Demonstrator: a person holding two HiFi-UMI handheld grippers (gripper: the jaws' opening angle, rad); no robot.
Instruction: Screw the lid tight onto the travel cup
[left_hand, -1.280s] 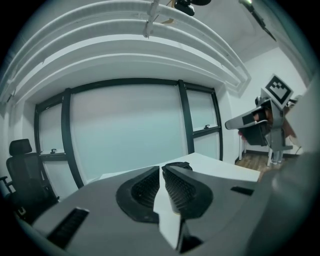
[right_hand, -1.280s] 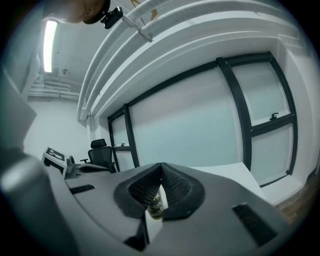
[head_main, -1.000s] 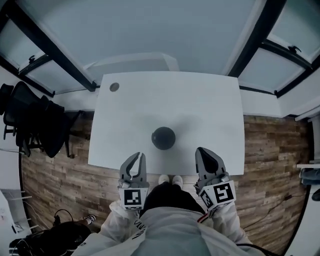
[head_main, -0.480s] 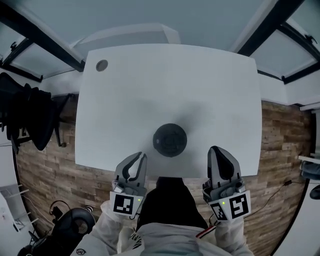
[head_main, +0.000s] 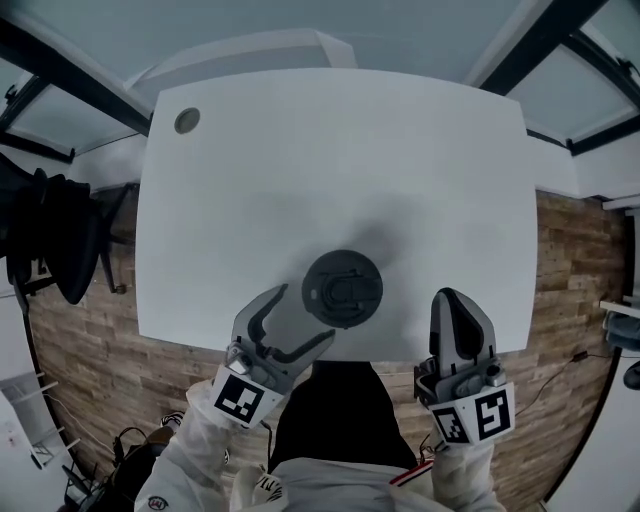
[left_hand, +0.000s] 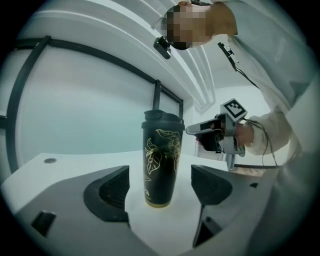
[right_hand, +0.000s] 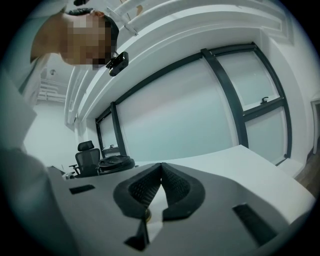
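Note:
The dark travel cup (left_hand: 161, 165) with a gold leaf print stands upright near the front edge of the white table (head_main: 250, 180). Its black lid (head_main: 342, 289) sits on top. My left gripper (head_main: 300, 318) is just left of the cup and in front of it. Its jaws have just been opening and now stand wide, with the cup a little ahead of the pads (left_hand: 114, 188) and untouched. My right gripper (head_main: 452, 297) hovers to the right of the cup, shut on nothing. The right gripper view shows its closed pads (right_hand: 150, 186) and the lid (right_hand: 116, 162) off to the left.
A round cable hole (head_main: 186, 121) lies at the table's far left corner. A black office chair (head_main: 50, 240) stands on the wooden floor left of the table. Glass walls with dark frames (right_hand: 227, 85) run behind the table.
The left jaws have gone from shut to wide open. Both grippers have come down and forward over the table's front edge toward the cup, which looms larger in the head view.

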